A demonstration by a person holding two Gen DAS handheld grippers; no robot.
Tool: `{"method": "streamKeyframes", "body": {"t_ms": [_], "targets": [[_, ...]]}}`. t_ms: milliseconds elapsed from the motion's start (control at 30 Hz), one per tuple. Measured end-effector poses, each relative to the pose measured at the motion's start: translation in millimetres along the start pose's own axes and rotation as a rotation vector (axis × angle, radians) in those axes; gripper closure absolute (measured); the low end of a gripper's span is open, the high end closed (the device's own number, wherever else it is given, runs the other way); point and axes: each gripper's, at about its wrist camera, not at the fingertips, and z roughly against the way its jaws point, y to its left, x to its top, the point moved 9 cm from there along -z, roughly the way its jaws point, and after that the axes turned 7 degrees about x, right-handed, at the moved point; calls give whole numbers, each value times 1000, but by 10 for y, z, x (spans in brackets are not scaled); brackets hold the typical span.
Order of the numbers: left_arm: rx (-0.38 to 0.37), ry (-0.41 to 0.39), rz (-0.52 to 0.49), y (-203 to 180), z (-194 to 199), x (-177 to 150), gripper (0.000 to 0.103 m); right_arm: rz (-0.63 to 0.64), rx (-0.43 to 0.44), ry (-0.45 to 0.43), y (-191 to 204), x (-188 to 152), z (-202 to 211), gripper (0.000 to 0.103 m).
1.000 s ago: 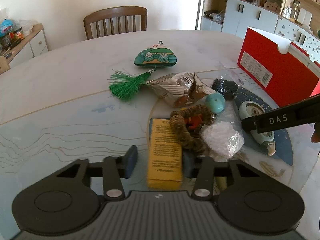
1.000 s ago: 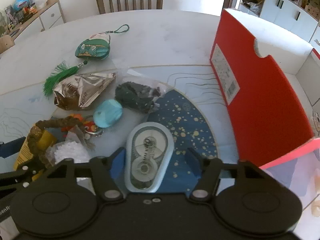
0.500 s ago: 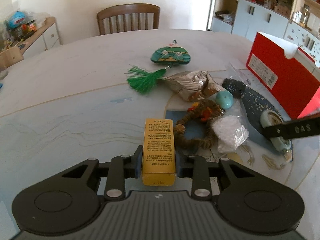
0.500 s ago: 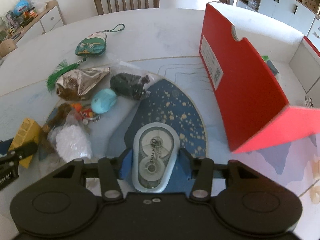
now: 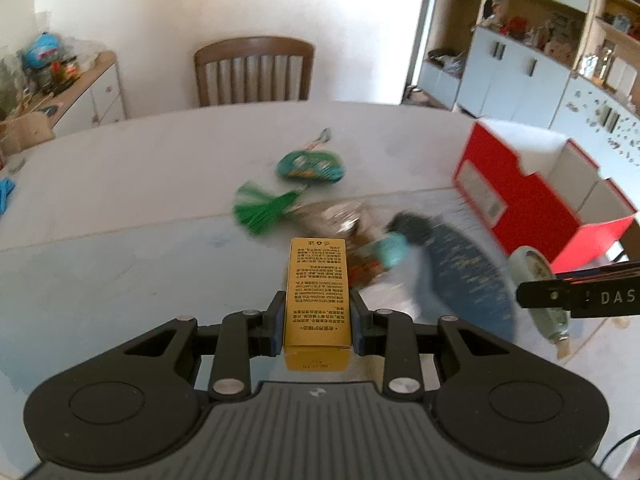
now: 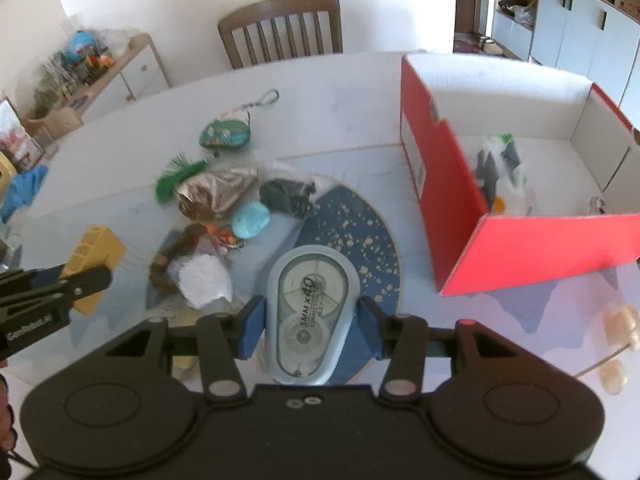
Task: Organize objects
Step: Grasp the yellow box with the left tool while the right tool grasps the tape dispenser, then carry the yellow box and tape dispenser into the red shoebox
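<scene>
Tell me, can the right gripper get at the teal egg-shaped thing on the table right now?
Probably not: the right gripper is shut on a correction tape dispenser, so its jaws are full. The teal egg itself lies uncovered.

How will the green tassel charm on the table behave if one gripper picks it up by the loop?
The green tassel charm will probably hang limp: its body looks like soft padded cloth, and the tassel is loose thread. It seems light. The tassel would likely swing and might brush the foil bag beside it.
</scene>
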Motion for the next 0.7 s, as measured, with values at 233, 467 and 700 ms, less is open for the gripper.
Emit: {"method": "streamKeyframes", "body": {"t_ms": [233,467,700], "targets": [[-60,-29,-16,-485,242,289,73,7,33,-27,-128,194,411,55],[-111,-47,-42,-986,370,544,73,15,41,-69,-391,413,736,55],[-142,-71,-92,-1566,405,779,73,32,20,-114,-769,626,981,54]]}}
